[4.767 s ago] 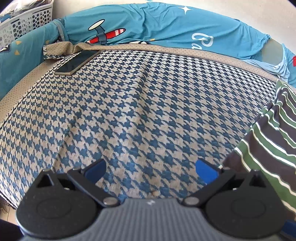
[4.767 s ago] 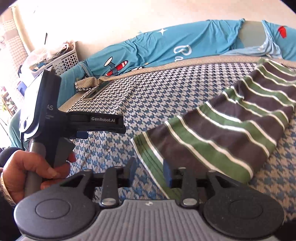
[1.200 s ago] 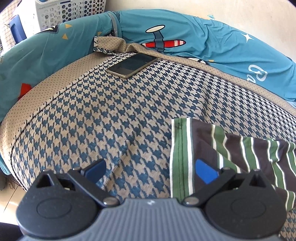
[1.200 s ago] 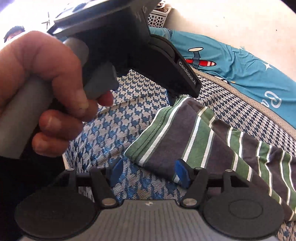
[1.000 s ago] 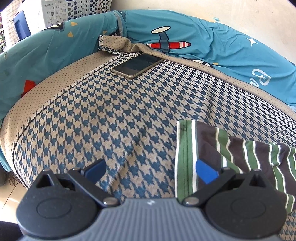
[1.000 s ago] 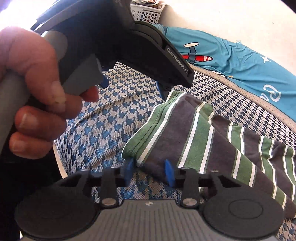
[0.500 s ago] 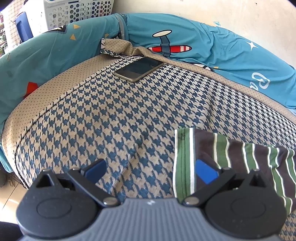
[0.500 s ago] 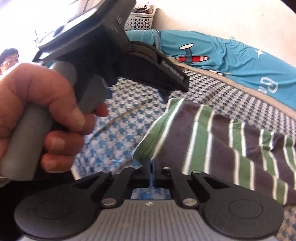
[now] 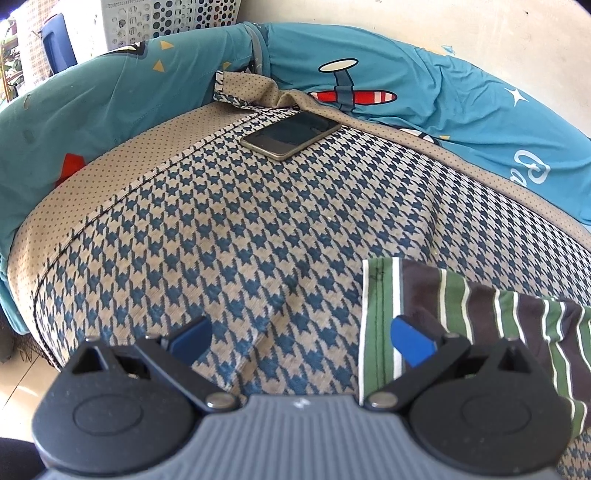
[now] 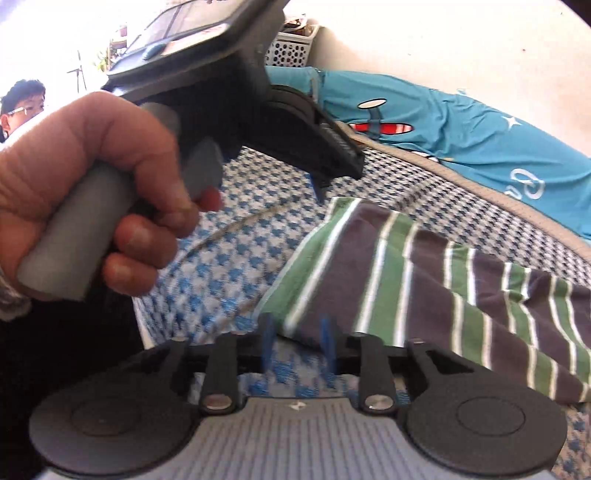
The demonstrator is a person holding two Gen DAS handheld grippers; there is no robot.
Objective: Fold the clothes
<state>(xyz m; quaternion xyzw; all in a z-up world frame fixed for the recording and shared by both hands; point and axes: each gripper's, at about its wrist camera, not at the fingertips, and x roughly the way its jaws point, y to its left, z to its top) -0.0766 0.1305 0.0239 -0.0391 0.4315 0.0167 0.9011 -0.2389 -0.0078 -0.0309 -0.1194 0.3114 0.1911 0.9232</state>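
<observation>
A brown shirt with green and white stripes [image 9: 461, 314] lies on the houndstooth bed cover [image 9: 258, 229], its hem corner toward me. My left gripper [image 9: 301, 341] stands wide open, low over the cover. Its right pad [image 9: 412, 347] hovers over the shirt's green hem band. In the right wrist view the shirt [image 10: 424, 280] spreads to the right. My right gripper [image 10: 296, 341] is opening at the shirt's near corner; the corner lies between the pads, which do not press on it. A hand [image 10: 92, 192] holds the left gripper, whose blue fingertip [image 10: 317, 190] points at the hem's far corner.
A dark phone [image 9: 291, 134] lies at the far edge of the cover. Behind it runs a blue sheet with an aeroplane print [image 9: 351, 92]. A white laundry basket [image 9: 166, 18] stands at the back left. The bed's left edge [image 9: 29, 280] drops to the floor.
The right gripper's jaws closed at the shirt's near corner half a second ago and have parted again. The left gripper has stayed open in the same place.
</observation>
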